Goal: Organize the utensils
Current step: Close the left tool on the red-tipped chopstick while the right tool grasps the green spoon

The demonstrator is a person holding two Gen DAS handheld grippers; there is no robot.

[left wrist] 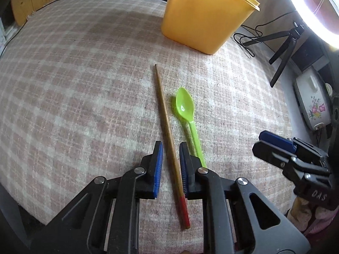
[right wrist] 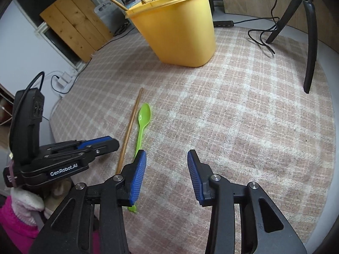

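Now: left hand-held gripper (left wrist: 171, 165) low over table (left wrist: 74, 84), jaws partly open, straddling chopstick (left wrist: 167, 131) w/o clamping it. Chopstick flat, long axis running away toward yellow bin (left wrist: 203, 17), red end nearest. Green spoon (left wrist: 187, 114) just right, parallel, bowl far. Right hand-held gripper (right wrist: 166, 173) wide open, holding nothing, spoon handle under its left finger.
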